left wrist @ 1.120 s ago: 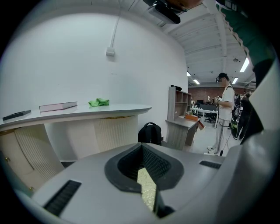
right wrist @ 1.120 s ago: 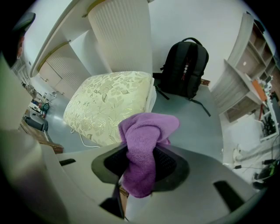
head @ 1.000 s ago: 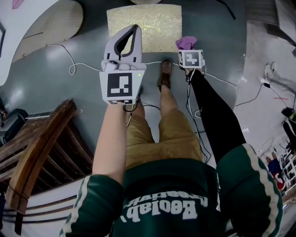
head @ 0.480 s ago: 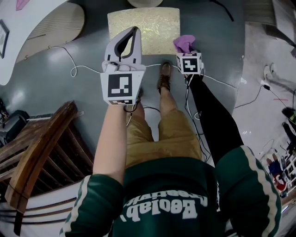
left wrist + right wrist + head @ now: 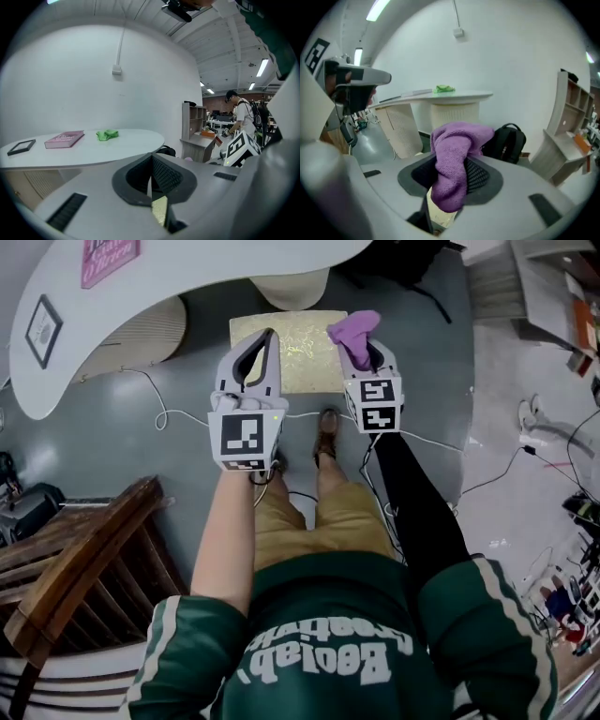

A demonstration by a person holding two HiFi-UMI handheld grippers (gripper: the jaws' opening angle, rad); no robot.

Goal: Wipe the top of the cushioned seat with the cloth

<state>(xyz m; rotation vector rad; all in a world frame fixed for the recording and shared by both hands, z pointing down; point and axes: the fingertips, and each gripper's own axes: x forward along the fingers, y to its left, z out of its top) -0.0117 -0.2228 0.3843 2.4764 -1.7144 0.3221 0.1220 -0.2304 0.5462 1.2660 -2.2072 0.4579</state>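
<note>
The cushioned seat (image 5: 302,345) is a pale yellow square pad on the floor ahead of my feet, partly covered by both grippers in the head view. My right gripper (image 5: 362,341) is shut on the purple cloth (image 5: 352,327), which bunches up out of the jaws (image 5: 457,161). It hangs over the seat's right edge. My left gripper (image 5: 257,345) is shut with nothing in it, held over the seat's left part. In the left gripper view the jaws meet with only a sliver of the yellow seat (image 5: 160,211) showing below them.
A white curved table (image 5: 178,282) with a round pedestal (image 5: 291,287) stands just beyond the seat, carrying a pink book (image 5: 64,139) and a green cloth (image 5: 107,135). A wooden chair (image 5: 66,563) is at my left. White cables (image 5: 169,409) cross the floor. A black backpack (image 5: 506,140) lies beyond.
Both grippers have risen and moved forward over the seat; the right one with the cloth has come up level with the left. The head view has tilted up, showing the white table.
</note>
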